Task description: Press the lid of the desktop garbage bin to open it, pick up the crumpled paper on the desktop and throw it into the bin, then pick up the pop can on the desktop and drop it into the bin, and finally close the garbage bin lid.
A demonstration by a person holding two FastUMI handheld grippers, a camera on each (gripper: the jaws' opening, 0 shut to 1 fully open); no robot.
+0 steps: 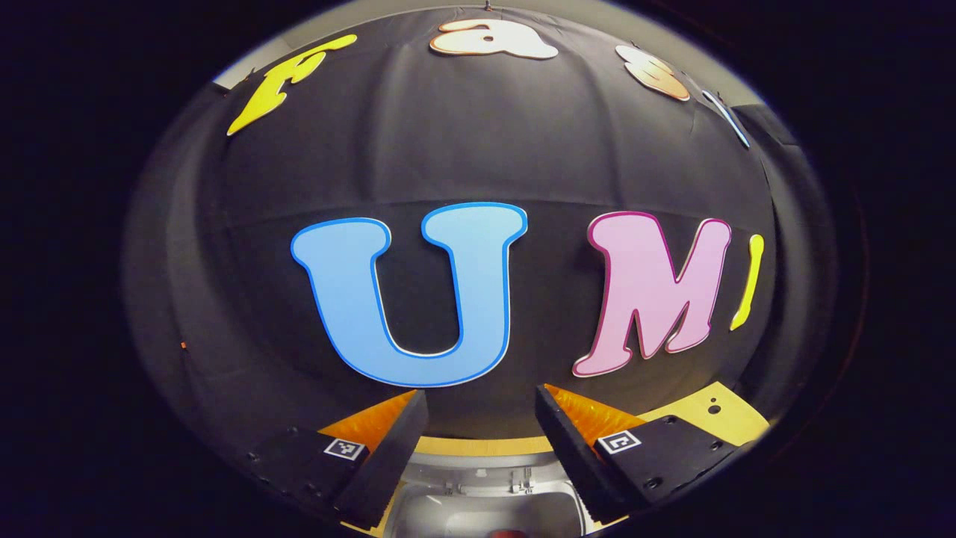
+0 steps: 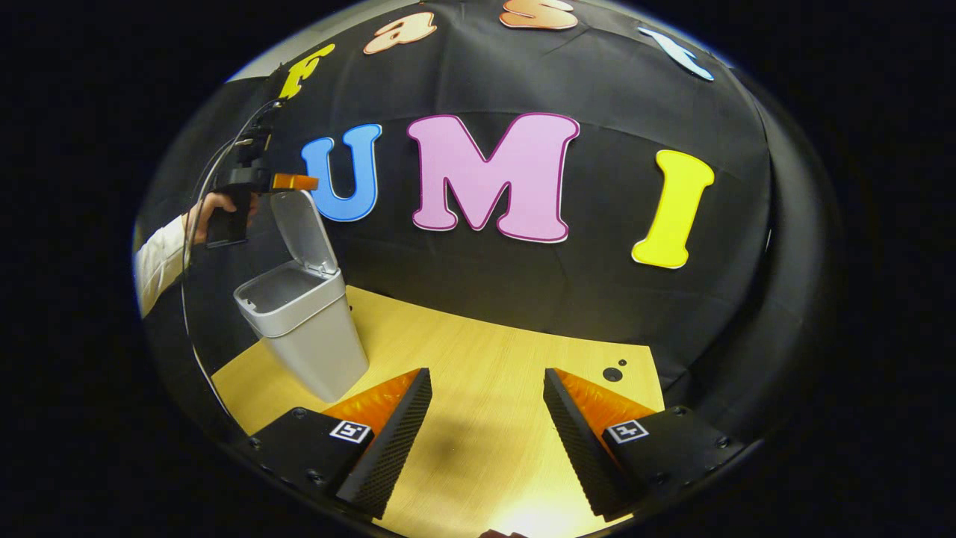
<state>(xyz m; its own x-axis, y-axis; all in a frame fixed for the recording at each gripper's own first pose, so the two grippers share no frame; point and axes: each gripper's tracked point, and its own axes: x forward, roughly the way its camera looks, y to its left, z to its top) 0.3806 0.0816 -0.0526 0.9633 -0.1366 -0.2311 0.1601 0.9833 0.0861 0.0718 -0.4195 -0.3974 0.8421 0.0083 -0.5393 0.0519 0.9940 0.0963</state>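
Grey bin stands lid up on the wooden table, left gripper above it; both grippers gape empty.

A pale grey garbage bin is seen on a light wood-grain tabletop; a white sleeve is shown.

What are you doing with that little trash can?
A person is working with two handheld grippers at a light wooden table. The small grey plastic bin stands with its lid tipped up. The left gripper hangs open above it, and the right gripper waits open over the table.
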